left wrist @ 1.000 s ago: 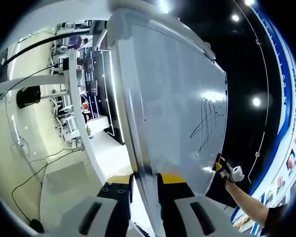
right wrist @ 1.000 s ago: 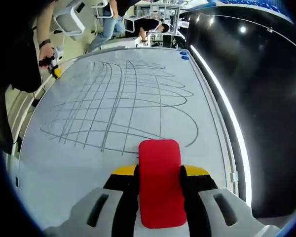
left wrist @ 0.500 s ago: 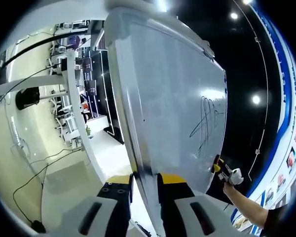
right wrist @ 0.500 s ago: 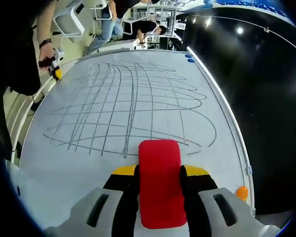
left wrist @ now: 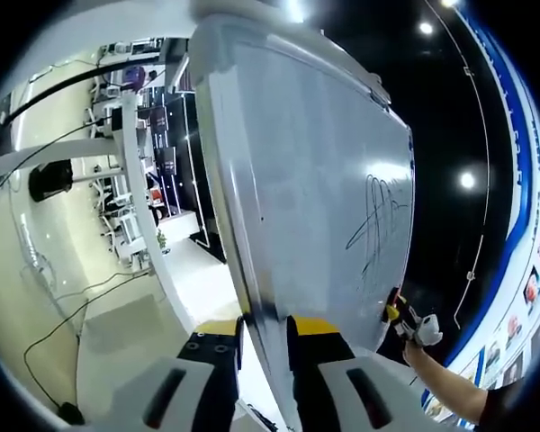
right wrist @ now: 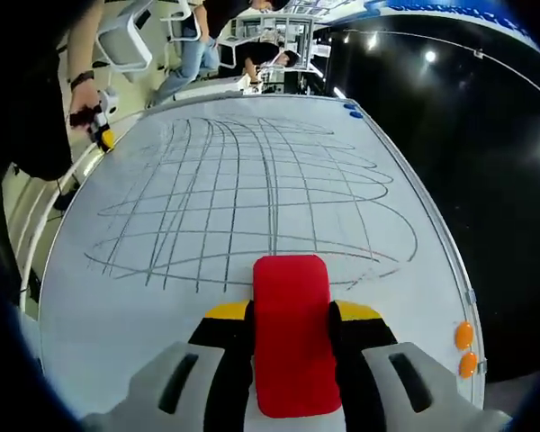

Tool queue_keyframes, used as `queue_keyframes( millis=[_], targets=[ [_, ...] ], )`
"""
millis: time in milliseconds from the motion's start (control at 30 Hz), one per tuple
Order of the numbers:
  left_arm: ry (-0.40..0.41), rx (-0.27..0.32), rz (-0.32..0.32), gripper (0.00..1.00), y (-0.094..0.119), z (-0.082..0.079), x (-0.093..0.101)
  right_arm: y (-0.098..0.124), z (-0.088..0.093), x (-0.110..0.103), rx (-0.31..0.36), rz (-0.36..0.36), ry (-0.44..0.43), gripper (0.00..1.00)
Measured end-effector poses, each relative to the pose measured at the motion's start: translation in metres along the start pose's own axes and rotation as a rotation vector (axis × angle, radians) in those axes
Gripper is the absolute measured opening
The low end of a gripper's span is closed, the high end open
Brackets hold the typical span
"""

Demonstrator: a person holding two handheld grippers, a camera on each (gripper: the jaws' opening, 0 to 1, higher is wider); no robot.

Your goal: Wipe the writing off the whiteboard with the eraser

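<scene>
The whiteboard (right wrist: 117, 324) carries a grid of grey scribbled lines (right wrist: 252, 198). My right gripper (right wrist: 292, 310) is shut on a red eraser (right wrist: 292, 346), which sits on the board just below the lowest line. At the board's far left edge a hand holds my left gripper (right wrist: 103, 135). The left gripper view looks steeply along the whiteboard (left wrist: 315, 180), where my left gripper (left wrist: 265, 328) is shut on the board's edge. Dark strokes (left wrist: 378, 220) show far along the surface, and the right gripper (left wrist: 398, 313) is at the board's lower right, held by a hand.
Two orange magnets (right wrist: 464, 335) sit at the board's right edge and blue ones (right wrist: 351, 108) at its far corner. People and chairs (right wrist: 198, 45) are beyond the board. Cables (left wrist: 63, 315) lie on the pale floor near desks (left wrist: 117, 180). A dark wall (right wrist: 486, 180) lies to the right.
The right gripper view has shifted: the orange magnets have come into sight and more of the scribble's right side shows. In the left gripper view the right gripper sits slightly higher.
</scene>
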State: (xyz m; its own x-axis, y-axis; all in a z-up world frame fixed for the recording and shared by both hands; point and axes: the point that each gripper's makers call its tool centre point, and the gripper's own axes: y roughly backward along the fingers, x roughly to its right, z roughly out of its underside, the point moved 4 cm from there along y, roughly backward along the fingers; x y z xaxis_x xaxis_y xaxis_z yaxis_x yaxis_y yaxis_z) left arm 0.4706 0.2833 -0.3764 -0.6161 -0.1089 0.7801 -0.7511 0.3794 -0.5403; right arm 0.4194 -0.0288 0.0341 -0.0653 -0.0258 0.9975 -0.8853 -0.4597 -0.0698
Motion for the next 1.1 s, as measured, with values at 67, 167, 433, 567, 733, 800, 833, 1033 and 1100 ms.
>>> queue_keyframes(
  millis=[67, 167, 433, 567, 733, 800, 833, 1033, 1100],
  targets=[
    [-0.002, -0.005, -0.001, 0.23, 0.000, 0.000, 0.000, 0.000, 0.000, -0.004, 0.003, 0.006, -0.008, 0.35],
    [0.001, -0.004, 0.000, 0.23, 0.000, 0.000, 0.000, 0.001, 0.000, -0.007, 0.015, 0.026, -0.034, 0.35],
    [0.004, 0.000, 0.007, 0.23, 0.000, -0.001, 0.001, 0.004, -0.001, -0.004, 0.051, 0.011, -0.055, 0.36],
    [0.005, 0.003, 0.017, 0.23, 0.000, -0.001, 0.001, 0.003, -0.005, 0.001, 0.049, -0.002, -0.084, 0.38],
    [0.006, 0.003, 0.018, 0.23, -0.001, -0.001, 0.001, -0.004, -0.017, 0.002, 0.061, -0.037, -0.029, 0.35],
    [0.007, 0.006, 0.014, 0.23, -0.001, -0.001, 0.000, -0.004, -0.018, 0.001, 0.048, -0.043, -0.012, 0.35],
    [0.005, 0.003, 0.014, 0.23, -0.001, -0.001, 0.001, -0.003, -0.018, 0.001, 0.045, -0.045, -0.004, 0.35],
    [0.010, 0.008, 0.012, 0.23, 0.000, -0.001, 0.001, -0.004, -0.021, 0.005, 0.018, -0.108, 0.091, 0.34],
    [0.009, 0.006, 0.012, 0.23, 0.000, -0.001, 0.001, -0.005, -0.021, 0.010, 0.018, -0.132, 0.110, 0.34]
  ],
)
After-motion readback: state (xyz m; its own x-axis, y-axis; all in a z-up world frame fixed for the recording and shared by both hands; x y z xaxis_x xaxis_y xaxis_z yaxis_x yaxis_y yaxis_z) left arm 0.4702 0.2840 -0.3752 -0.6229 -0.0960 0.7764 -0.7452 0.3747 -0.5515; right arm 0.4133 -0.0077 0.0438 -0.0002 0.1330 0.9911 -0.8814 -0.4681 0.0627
